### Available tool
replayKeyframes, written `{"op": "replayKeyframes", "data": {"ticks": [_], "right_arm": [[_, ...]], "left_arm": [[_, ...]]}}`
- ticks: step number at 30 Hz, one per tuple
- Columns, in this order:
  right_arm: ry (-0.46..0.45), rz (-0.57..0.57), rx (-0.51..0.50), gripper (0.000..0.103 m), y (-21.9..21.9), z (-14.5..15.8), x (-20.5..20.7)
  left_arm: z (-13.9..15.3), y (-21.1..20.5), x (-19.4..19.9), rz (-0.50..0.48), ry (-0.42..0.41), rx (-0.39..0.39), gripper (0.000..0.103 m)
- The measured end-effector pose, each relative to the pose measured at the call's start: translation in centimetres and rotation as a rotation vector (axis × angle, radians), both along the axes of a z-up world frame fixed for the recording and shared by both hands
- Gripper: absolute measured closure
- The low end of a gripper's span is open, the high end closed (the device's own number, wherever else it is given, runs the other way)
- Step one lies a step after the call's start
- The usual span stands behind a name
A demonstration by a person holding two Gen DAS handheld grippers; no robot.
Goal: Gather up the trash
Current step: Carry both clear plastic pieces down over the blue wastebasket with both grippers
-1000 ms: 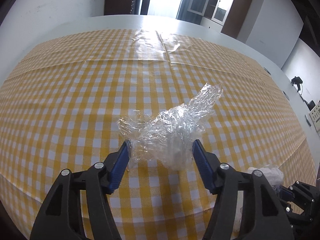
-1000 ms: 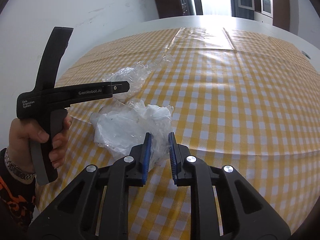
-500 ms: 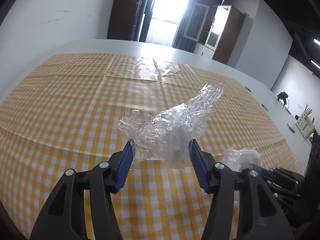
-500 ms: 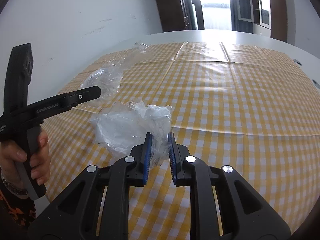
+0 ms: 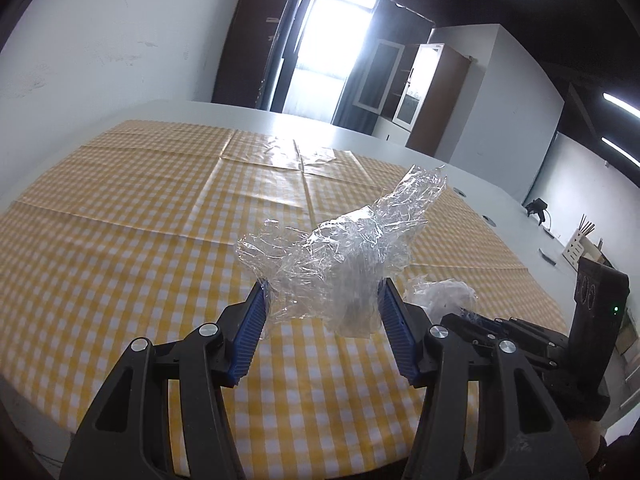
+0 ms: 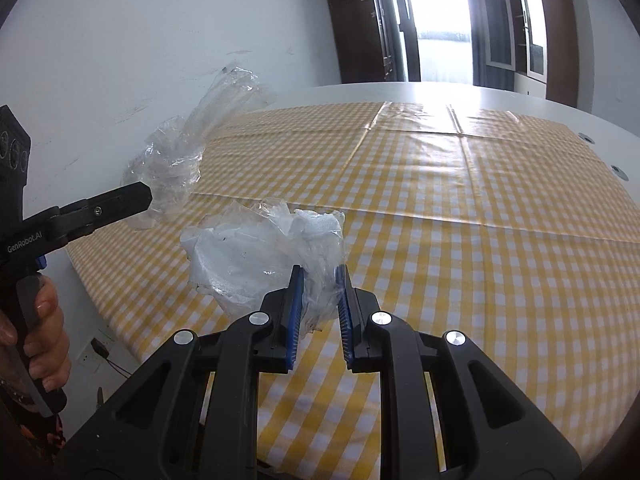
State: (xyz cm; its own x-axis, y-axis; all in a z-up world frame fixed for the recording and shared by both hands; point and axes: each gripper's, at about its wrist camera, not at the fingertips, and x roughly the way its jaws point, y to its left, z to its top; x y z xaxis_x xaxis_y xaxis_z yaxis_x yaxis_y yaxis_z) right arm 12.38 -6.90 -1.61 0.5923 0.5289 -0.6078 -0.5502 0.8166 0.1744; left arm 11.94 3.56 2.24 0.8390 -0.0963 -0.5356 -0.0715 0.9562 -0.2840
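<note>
My left gripper (image 5: 322,300) is shut on a crumpled clear plastic wrap (image 5: 344,252) and holds it up above the yellow checked tablecloth (image 5: 140,216). The same wrap (image 6: 192,148) shows in the right wrist view, at the left gripper's tip. My right gripper (image 6: 320,280) is shut on a whitish crumpled plastic bag (image 6: 260,256), held above the cloth near its left edge. That bag (image 5: 440,292) also shows in the left wrist view, to the right of my left gripper.
The cloth lies on a large white table (image 5: 400,148). Small items stand at the table's far right edge (image 5: 580,248). A bright doorway (image 6: 440,20) and cabinets (image 5: 412,84) are behind. A white wall (image 6: 140,40) runs along the left.
Both grippers have lifted with their plastic and tilted up, so more of the room shows. The left gripper's wrap has risen off the cloth. The right one's bag stays held.
</note>
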Motion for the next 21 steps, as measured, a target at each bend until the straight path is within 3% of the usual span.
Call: {"op": "replayKeyframes", "data": {"ticks": [9,21], "right_arm": [[-0.035,0.031,0.000,0.087,-1.3,-0.4,-6.2],[-0.048,0.051,-0.007,0.087,-3.3,-1.9,-13.1]], "left_arm": [[-1.1,-3.1,-6.3,-0.018,-0.015,0.032,0.048],[-3.2,-3.6,-13.1,-0.048,0.002,0.029,0.048]]}}
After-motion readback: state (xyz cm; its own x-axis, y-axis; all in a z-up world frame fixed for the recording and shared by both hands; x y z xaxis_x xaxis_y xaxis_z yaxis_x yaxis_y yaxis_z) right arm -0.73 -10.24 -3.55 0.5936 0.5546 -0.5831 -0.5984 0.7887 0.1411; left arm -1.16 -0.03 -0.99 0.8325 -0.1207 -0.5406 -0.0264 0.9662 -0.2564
